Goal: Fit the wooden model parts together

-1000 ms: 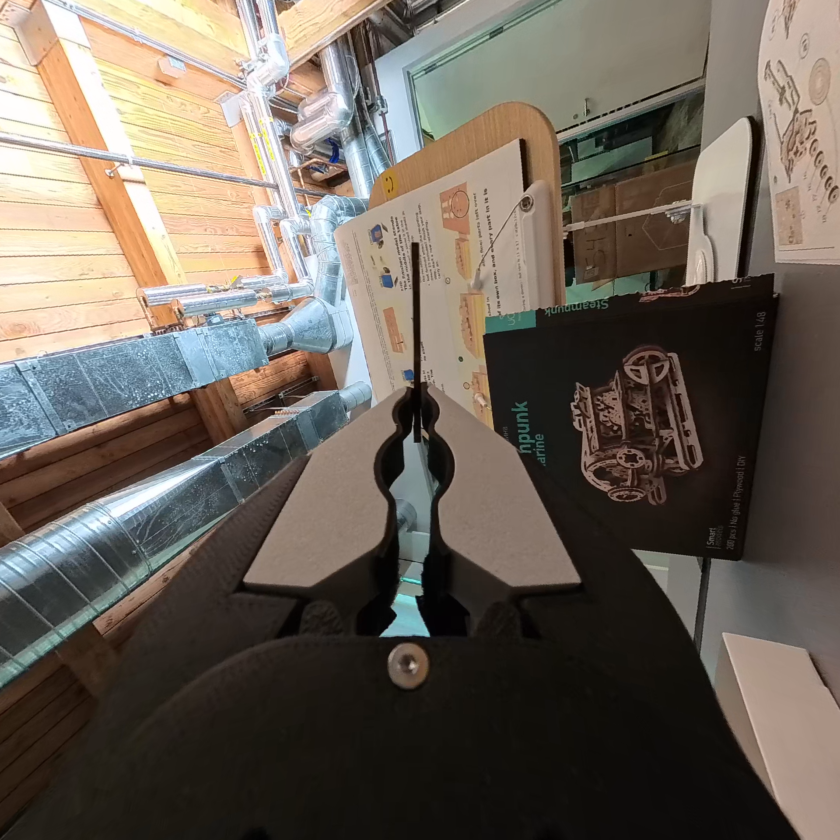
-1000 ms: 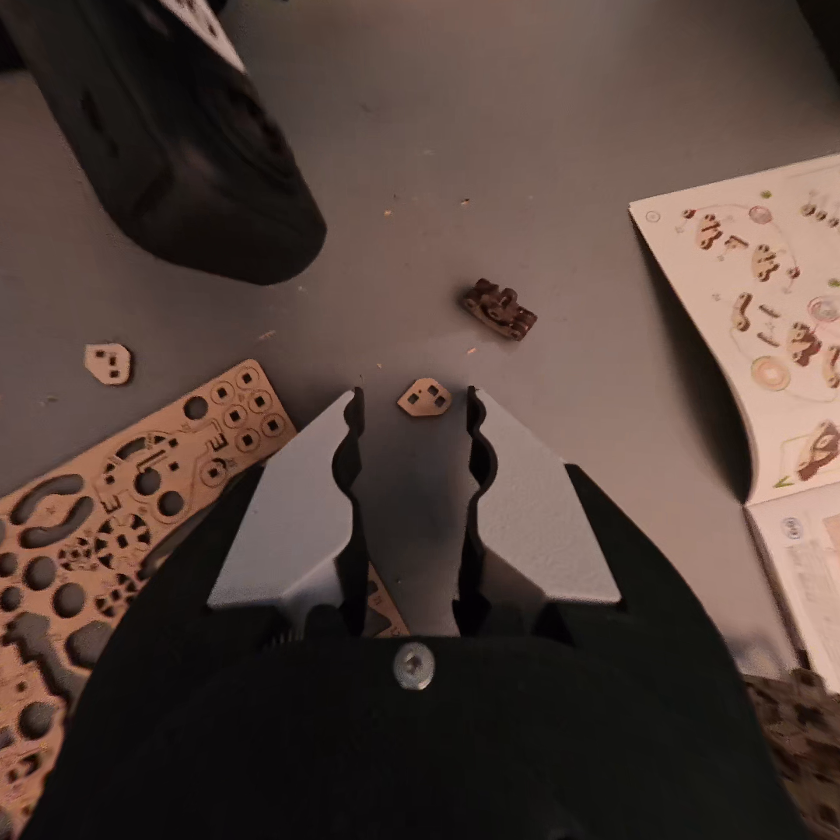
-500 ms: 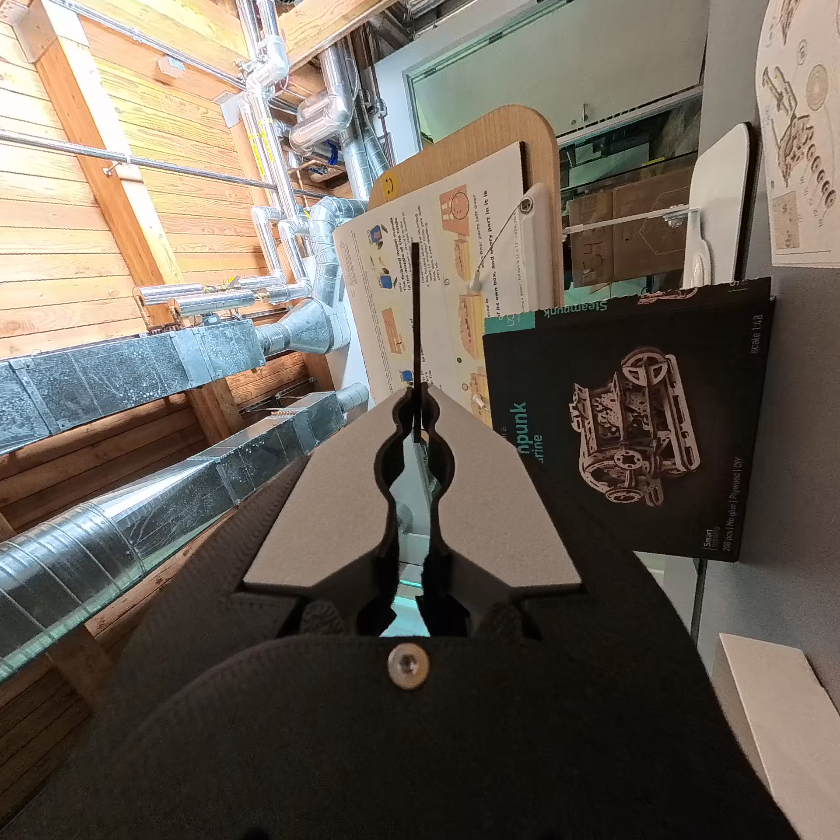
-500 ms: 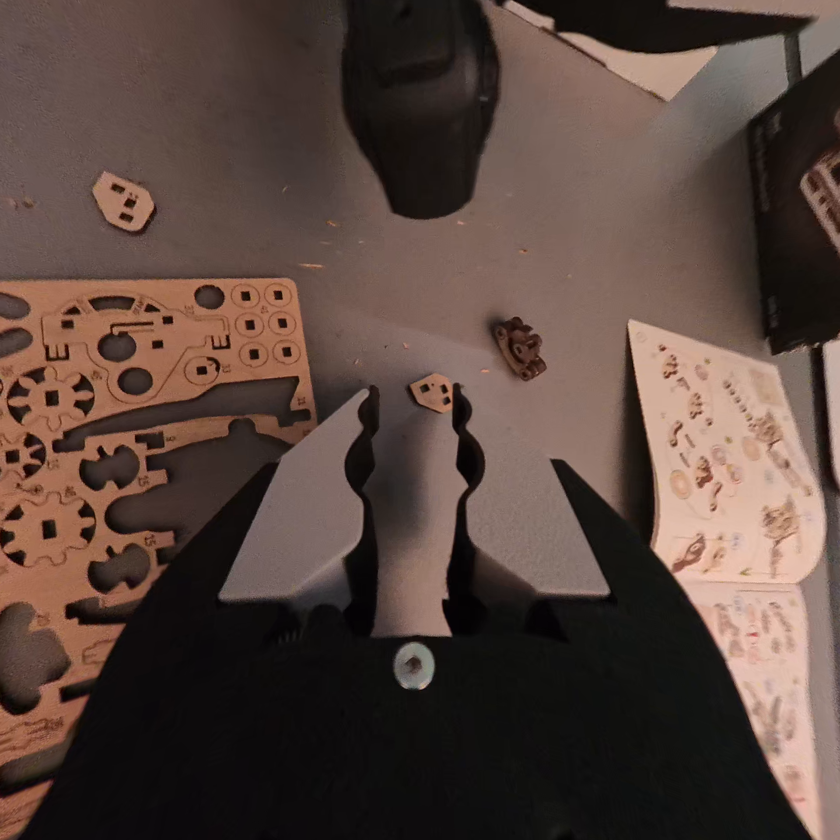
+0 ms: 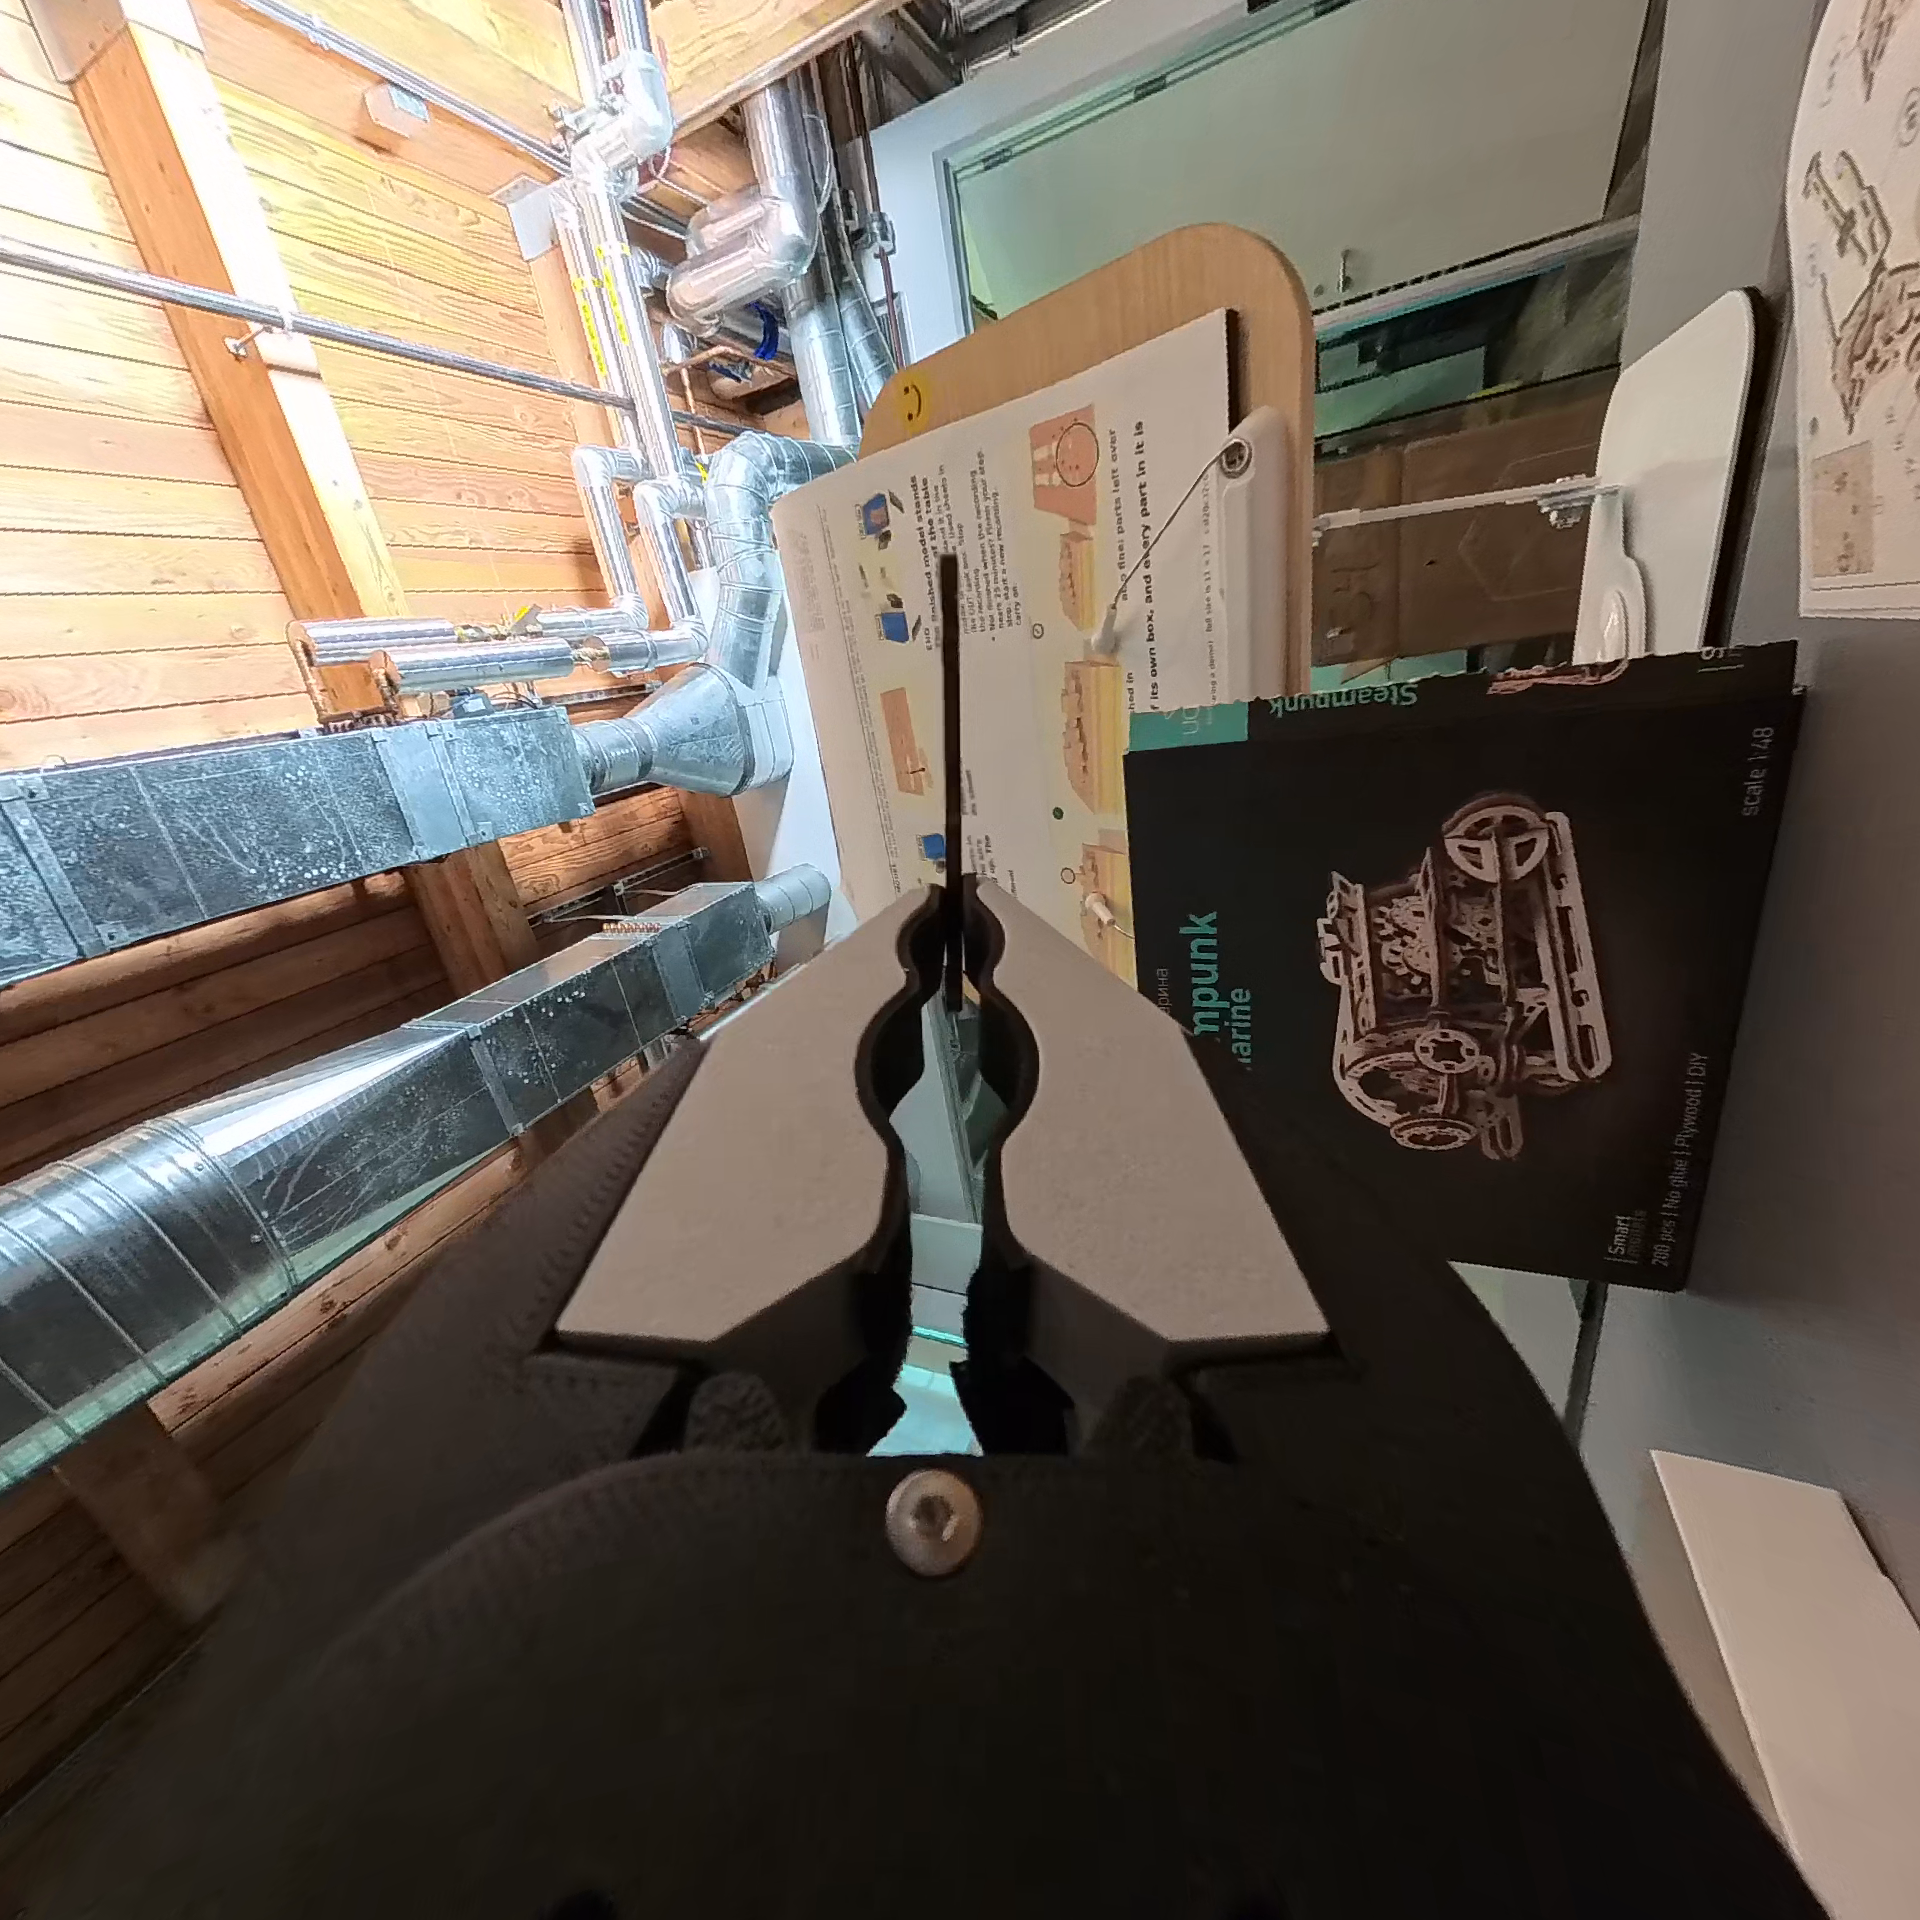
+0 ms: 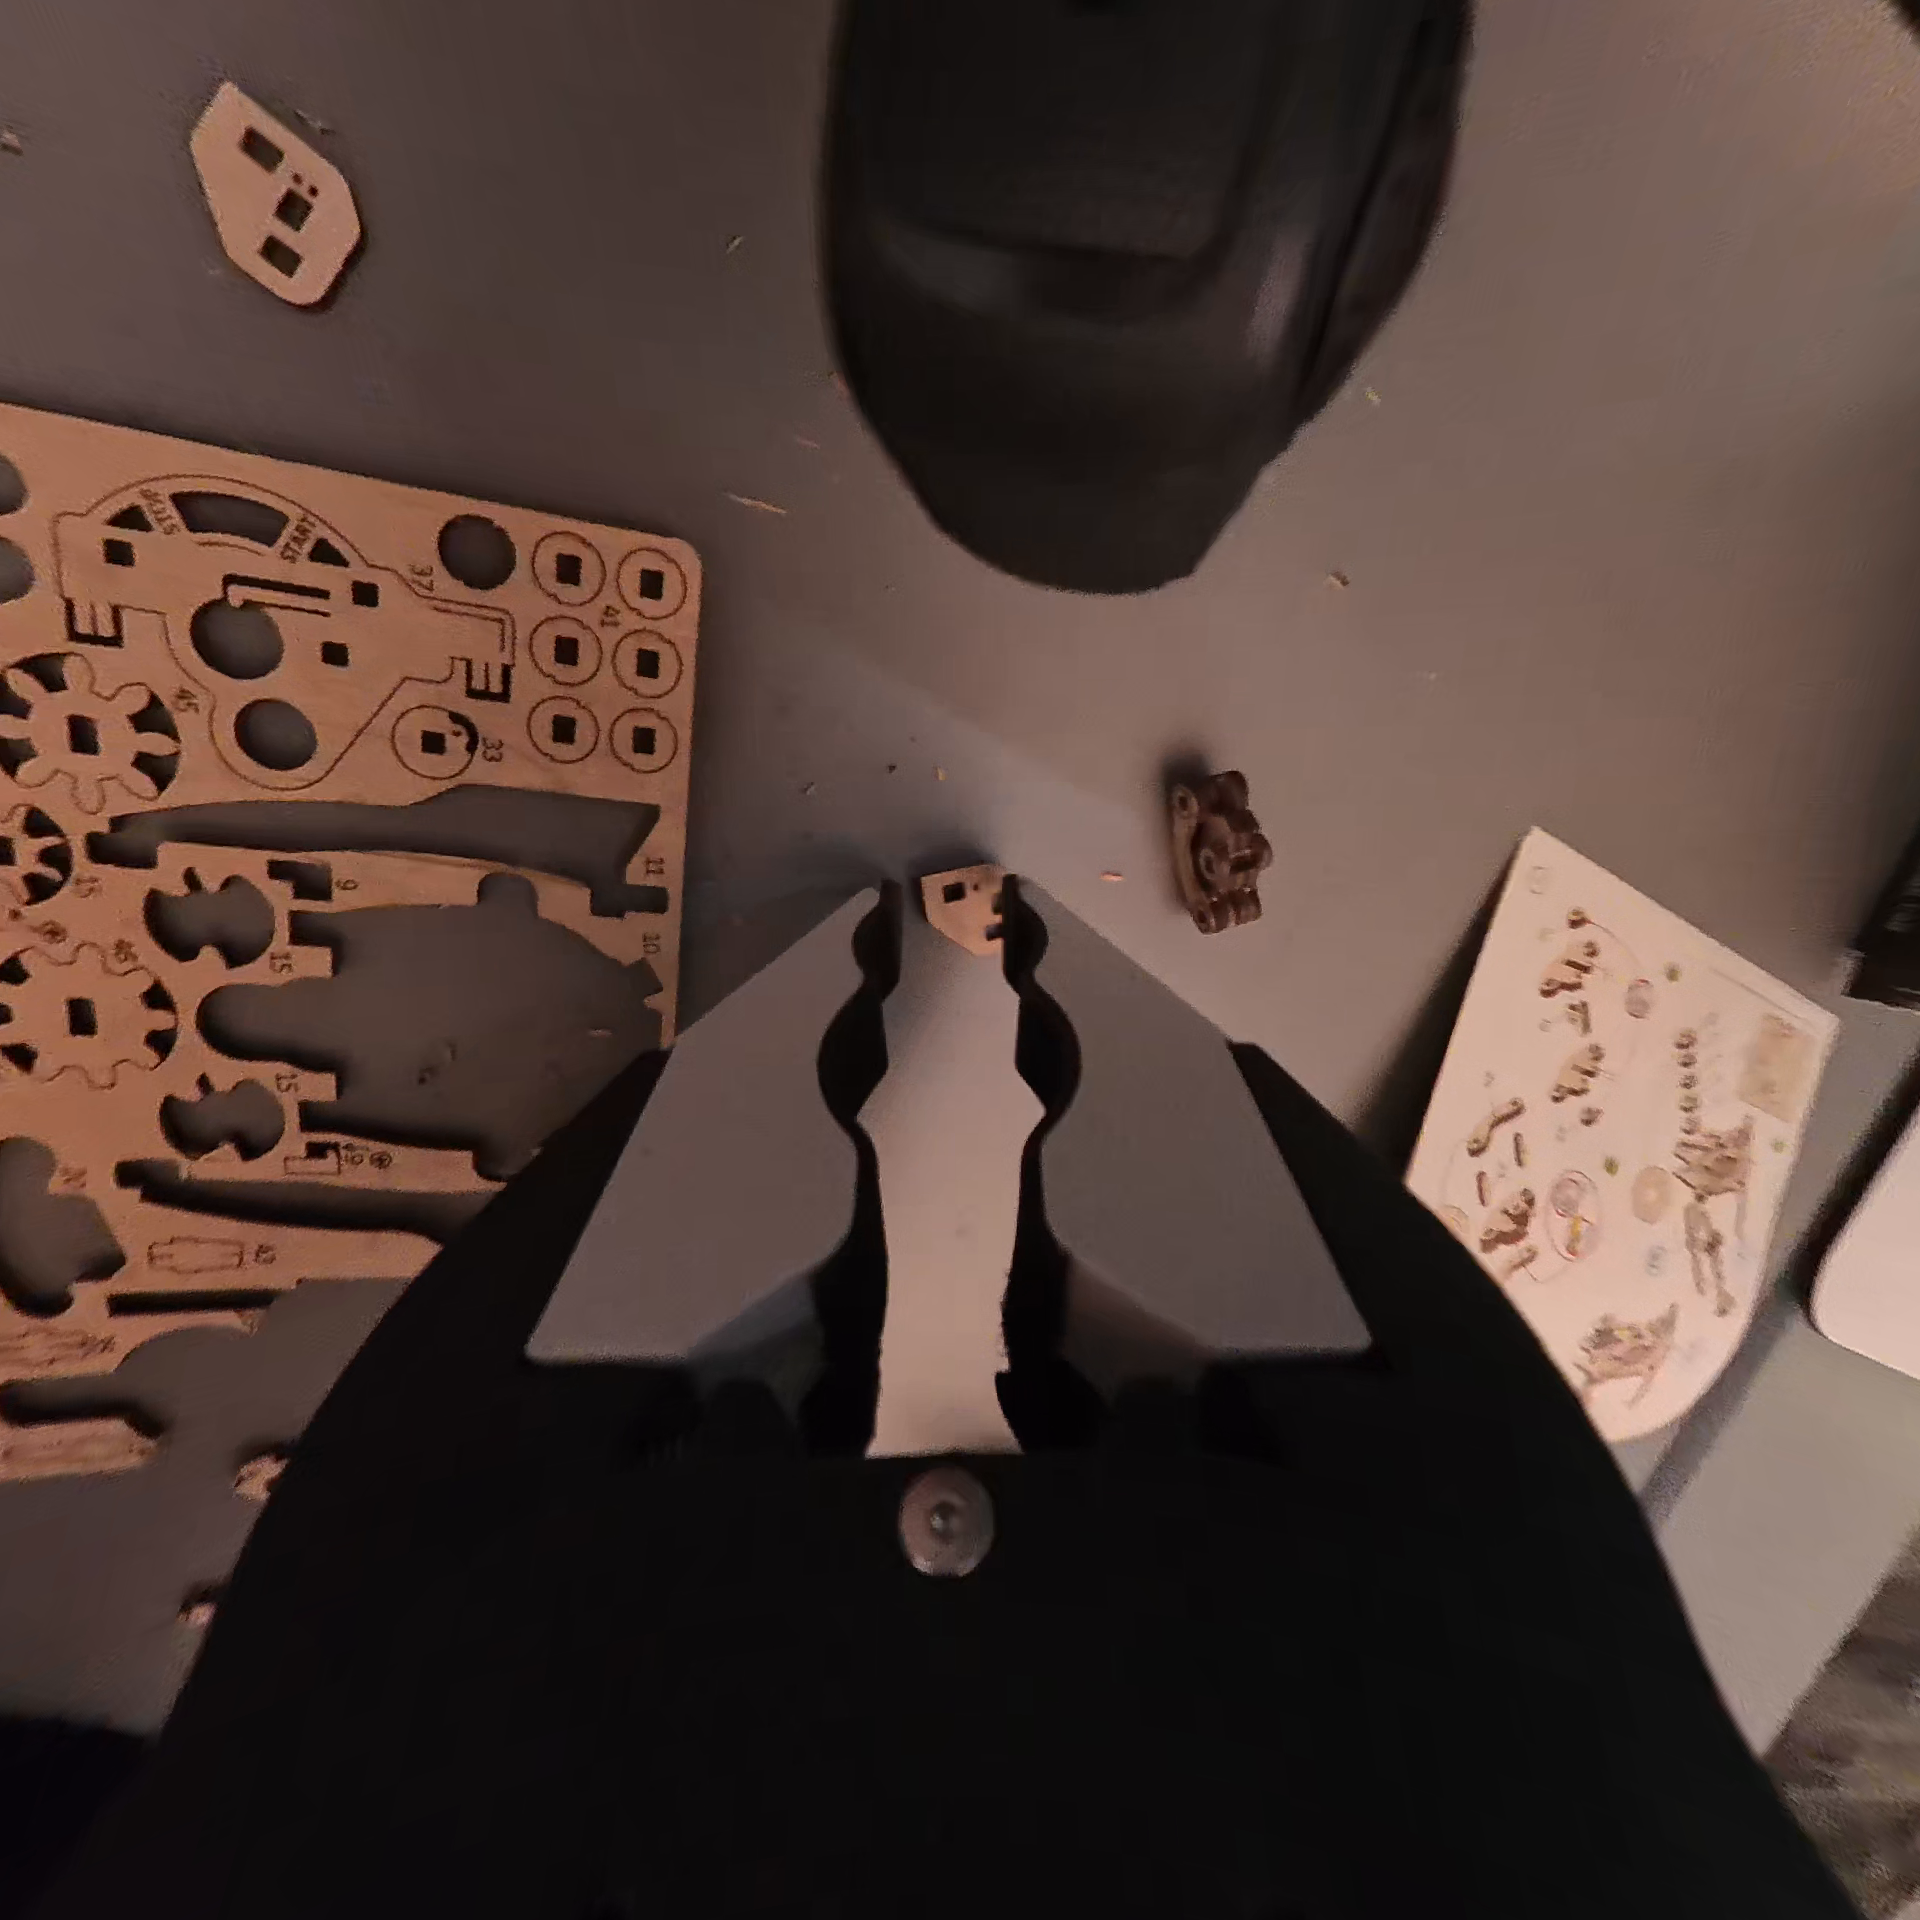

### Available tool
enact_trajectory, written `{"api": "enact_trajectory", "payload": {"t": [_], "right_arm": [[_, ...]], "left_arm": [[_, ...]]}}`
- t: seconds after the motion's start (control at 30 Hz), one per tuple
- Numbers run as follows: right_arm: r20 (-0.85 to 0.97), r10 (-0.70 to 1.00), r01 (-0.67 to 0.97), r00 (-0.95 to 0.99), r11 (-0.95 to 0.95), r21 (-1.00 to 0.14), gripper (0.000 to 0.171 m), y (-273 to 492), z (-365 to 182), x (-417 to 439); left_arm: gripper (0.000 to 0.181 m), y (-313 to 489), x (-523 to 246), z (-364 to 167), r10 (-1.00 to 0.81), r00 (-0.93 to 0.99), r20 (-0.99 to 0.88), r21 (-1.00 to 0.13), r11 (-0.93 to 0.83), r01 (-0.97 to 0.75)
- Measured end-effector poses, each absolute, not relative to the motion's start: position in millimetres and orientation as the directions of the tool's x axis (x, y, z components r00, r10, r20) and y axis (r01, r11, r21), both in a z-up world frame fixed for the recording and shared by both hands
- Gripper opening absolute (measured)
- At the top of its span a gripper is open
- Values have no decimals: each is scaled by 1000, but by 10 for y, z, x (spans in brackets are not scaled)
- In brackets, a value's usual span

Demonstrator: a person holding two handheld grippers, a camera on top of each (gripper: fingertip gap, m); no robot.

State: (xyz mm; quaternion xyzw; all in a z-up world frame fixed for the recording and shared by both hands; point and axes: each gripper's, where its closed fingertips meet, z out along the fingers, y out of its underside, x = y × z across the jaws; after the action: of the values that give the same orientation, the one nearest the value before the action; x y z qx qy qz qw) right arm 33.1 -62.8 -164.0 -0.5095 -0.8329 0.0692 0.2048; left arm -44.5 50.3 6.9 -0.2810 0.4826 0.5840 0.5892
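Your left gripper (image 5: 951, 914) has its tips pinched on a thin dark flat piece (image 5: 948, 748). You see it edge-on, so it looks like a black line sticking straight up toward 12 o'clock from the tips. At 3 o'clock from the tips stands a dark box (image 5: 1455, 966) with a picture of a wooden model on it. Behind the flat piece is a white instruction sheet (image 5: 1039, 644) leaning on a wooden board (image 5: 1205, 281). Shiny metal pipes (image 5: 312, 1122) run off at 9 o'clock.

Your right gripper (image 6: 948, 899) points down at a gray table (image 6: 1558, 623). Its fingers stand a narrow way apart. A small tan wooden piece (image 6: 961, 909) lies flat on the table between the tips. It is right against the right-hand finger, and there is a small gap by the left-hand one. A little dark brown built-up part (image 6: 1221, 852) lies near, at 3 o'clock from the tips. A wooden sheet (image 6: 312, 883) with cut-out shapes lies at 9 o'clock. Another small tan piece (image 6: 275, 197) lies well apart at 10 o'clock. The black body of the other gripper (image 6: 1122, 260) hangs at 12 o'clock. A paper with pictures (image 6: 1621, 1164) lies at 4 o'clock.
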Motion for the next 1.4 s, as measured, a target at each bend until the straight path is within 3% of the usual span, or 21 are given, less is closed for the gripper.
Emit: {"api": "enact_trajectory", "payload": {"t": [0.17,0.3,0.57,0.7,0.83,0.9,1.03,1.23,1.4], "right_arm": [[173,896,837,-409,444,-320,10,-644,-1661,337],[149,934,838,-325,357,-412,3,-665,-1652,339],[-155,987,705,-45,-79,-705,0,-807,-1349,275],[-494,867,576,67,-438,-690,0,-882,-1157,180],[-263,946,638,189,-322,-700,0,-671,-1320,286],[-184,960,633,213,-279,-722,15,-643,-1311,280],[-185,945,651,268,-319,-688,20,-589,-1493,257],[-253,950,696,182,-306,-649,26,-580,-1614,175],[-231,969,744,89,-218,-632,13,-571,-1637,151]], "left_arm": [[1,578,-652,191,407,-110,-907,167,107,-980],[0,556,-650,227,422,-113,-900,181,124,-976],[1,600,-713,212,393,-86,-916,152,139,-979],[0,588,-700,227,388,-80,-918,148,147,-978],[1,585,-714,250,375,-55,-926,121,156,-980],[1,589,-736,270,371,-48,-927,112,153,-982],[1,575,-735,294,365,-31,-930,97,163,-982],[1,550,-686,287,356,-22,-934,93,185,-978],[0,560,-692,272,347,-20,-937,90,188,-978]]}}
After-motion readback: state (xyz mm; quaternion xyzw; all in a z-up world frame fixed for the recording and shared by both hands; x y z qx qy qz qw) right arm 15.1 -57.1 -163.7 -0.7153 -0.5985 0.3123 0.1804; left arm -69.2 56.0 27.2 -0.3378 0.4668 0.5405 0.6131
